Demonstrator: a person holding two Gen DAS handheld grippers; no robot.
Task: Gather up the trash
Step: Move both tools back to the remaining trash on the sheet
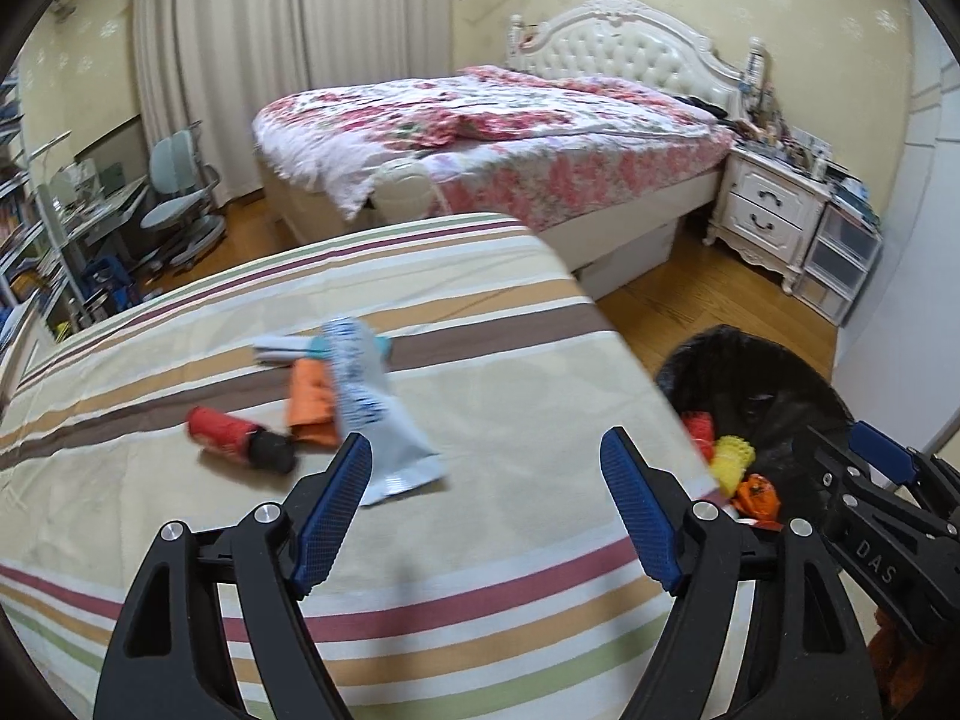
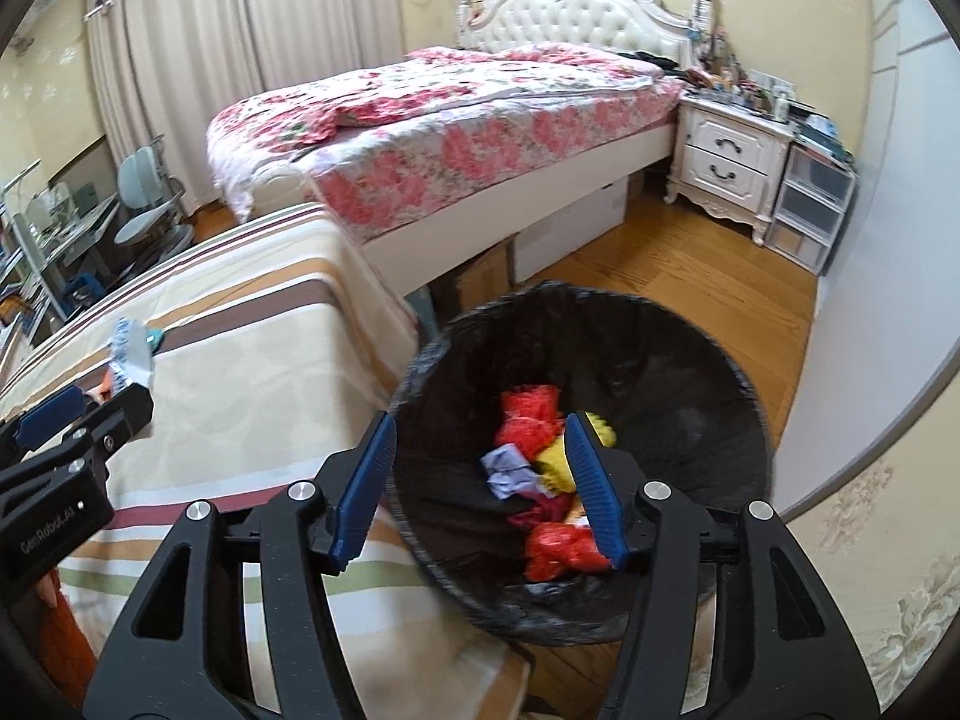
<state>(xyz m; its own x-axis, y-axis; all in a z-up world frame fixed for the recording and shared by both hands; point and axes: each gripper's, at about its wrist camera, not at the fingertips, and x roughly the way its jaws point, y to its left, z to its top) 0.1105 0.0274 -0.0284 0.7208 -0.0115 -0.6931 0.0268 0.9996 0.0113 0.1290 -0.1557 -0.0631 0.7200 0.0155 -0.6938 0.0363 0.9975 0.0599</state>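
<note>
two open, empty grippers beside a striped bed and a black bin.
left gripper (image 1: 483,453) over bed (image 1: 480,540) near blue-white wrapper (image 1: 366,396); right gripper (image 2: 480,456) above bin (image 2: 690,360) holding colourful trash (image 2: 528,423).

A home bedroom: floral-quilted bed (image 2: 456,120) with tufted headboard (image 2: 576,18), white nightstand (image 2: 726,159), curtains (image 1: 270,48), wooden floor (image 2: 690,276).

Open right tool (image 2: 480,483) (empty) above bin (image 2: 708,324)
</note>
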